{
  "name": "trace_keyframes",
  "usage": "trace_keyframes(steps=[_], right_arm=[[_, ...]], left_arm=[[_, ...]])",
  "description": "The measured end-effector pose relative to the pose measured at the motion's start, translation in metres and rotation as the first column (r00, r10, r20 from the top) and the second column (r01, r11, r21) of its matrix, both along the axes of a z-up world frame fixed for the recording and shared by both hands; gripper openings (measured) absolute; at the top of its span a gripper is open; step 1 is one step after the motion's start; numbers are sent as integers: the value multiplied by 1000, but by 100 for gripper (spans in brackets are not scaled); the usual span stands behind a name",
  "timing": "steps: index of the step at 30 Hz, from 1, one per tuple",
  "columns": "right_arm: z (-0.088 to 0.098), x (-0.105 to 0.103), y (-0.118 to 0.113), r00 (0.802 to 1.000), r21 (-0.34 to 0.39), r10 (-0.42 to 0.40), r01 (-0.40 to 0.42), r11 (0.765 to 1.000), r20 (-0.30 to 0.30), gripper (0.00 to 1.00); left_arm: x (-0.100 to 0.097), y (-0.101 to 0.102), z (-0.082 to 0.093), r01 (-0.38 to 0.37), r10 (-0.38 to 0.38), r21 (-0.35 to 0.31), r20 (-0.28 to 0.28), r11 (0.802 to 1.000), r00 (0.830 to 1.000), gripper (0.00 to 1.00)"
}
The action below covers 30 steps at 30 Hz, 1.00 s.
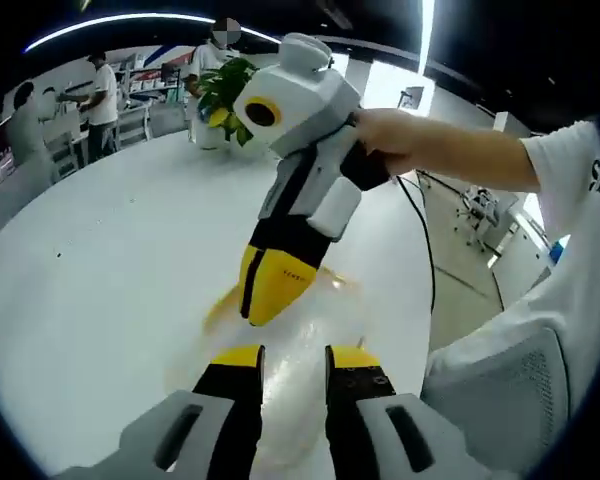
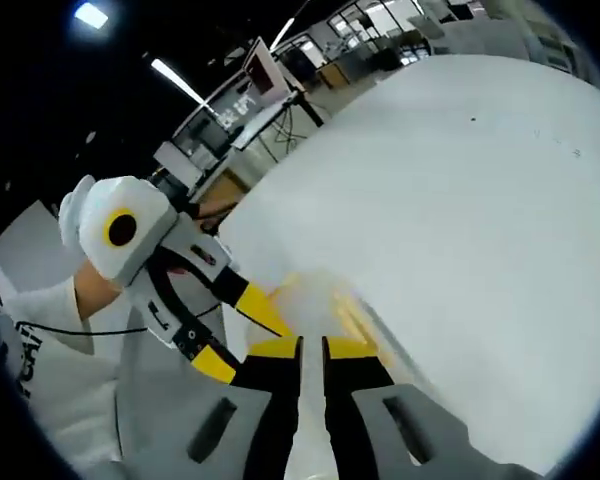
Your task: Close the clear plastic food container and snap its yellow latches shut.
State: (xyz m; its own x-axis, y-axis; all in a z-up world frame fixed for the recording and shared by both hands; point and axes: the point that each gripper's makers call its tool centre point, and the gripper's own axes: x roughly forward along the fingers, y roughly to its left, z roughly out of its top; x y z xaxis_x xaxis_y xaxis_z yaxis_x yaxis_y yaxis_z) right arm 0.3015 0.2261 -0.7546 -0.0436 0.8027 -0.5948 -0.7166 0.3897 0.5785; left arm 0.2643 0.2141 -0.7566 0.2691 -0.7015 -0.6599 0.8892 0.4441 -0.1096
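On the broad white round worktop (image 1: pixel 100 270) lies the clear plastic food container with yellow latches (image 1: pixel 310 345), hard to make out against the pale surface; it sits near the worktop's edge closest to the person. In the left gripper view, the left tool (image 1: pixel 295 362) with its yellow-tipped black jaws hovers just over the near side of the container, jaws parted with a clear gap and nothing between them. The right tool (image 1: pixel 265 312) comes down from above, held by a hand (image 1: pixel 390 135), its yellow tips drawn together and pressing at the container's far side beside a yellow latch (image 1: pixel 220 303).

In the right gripper view, the right tool (image 2: pixel 311 347) has its jaws almost together with only a slim gap; whether they pinch anything I cannot tell. The blurred container (image 2: pixel 325 300) lies just ahead of them, and the left tool (image 2: pixel 242 335) reaches in from the left.

A potted green plant (image 1: pixel 225 90) stands at the worktop's far side.
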Motion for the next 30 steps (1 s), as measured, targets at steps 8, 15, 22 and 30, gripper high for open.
trace_keyframes(steps=[8,15,22,30], right_arm=[[-2,13,1,999,5,19,-19,1000,45,11],[0,12,3,997,31,69,-71,997,44,12],[2,12,2,986,27,140,-143,989,88,14],[-22,4,-10,943,-131,306,-290,948,132,33]], left_arm=[[-14,0,-5,74,-76,44,49,996,996,27],[-22,1,-8,112,-119,79,96,991,988,34],[-22,0,-9,131,-143,98,125,986,982,36],[-22,-1,-10,148,-167,122,160,981,973,36]])
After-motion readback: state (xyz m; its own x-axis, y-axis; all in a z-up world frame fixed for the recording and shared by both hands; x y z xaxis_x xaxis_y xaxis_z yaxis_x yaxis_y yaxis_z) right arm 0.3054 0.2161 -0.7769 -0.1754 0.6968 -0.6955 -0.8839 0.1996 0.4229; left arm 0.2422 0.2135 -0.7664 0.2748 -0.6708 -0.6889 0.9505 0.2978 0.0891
